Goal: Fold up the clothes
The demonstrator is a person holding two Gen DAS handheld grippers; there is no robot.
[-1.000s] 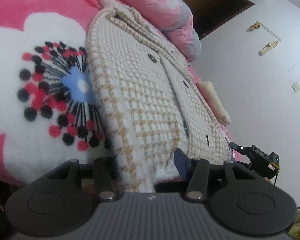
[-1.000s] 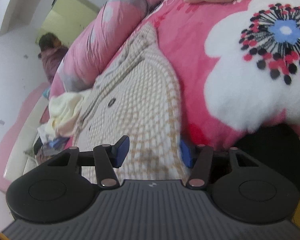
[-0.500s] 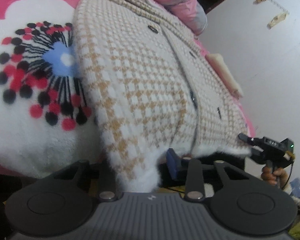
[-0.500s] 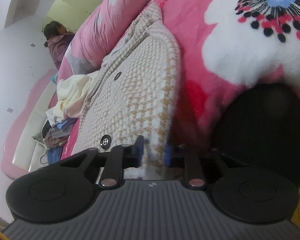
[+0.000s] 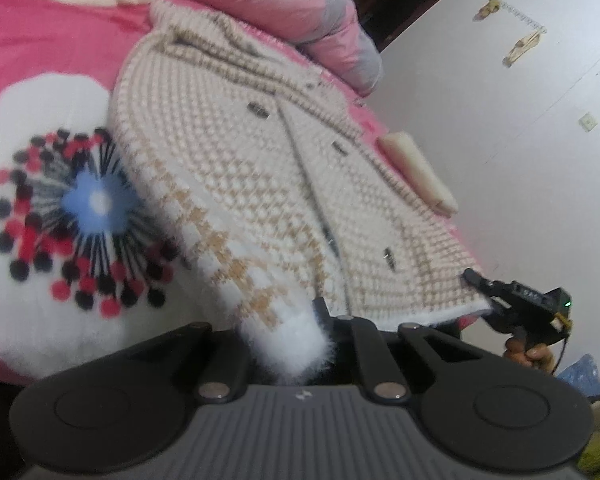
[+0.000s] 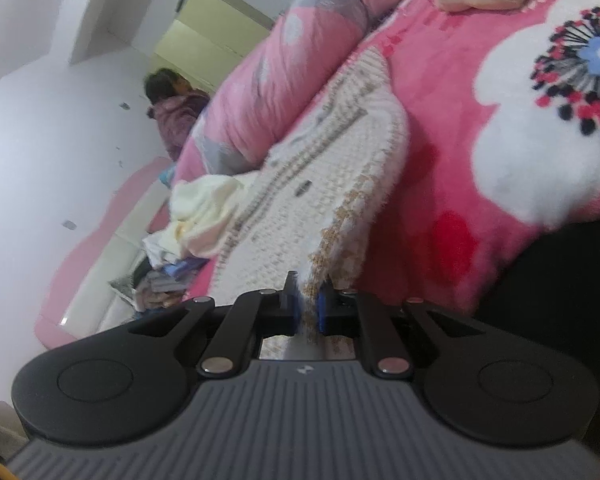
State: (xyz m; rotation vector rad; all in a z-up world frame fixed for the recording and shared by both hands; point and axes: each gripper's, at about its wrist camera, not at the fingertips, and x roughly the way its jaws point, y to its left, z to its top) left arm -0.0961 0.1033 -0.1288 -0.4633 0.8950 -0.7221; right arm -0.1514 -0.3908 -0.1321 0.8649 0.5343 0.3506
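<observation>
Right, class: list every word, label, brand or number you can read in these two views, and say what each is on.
No readable text in either view.
Left gripper body: small pale logo mark, no letters.
Right gripper body: the same mark.
Cardigan, blanket: patterns only.

White walls [image 5: 480, 128], pink flowered bedspread [image 5: 48, 52] (rolled pink quilt [image 6: 300, 64] behind).
</observation>
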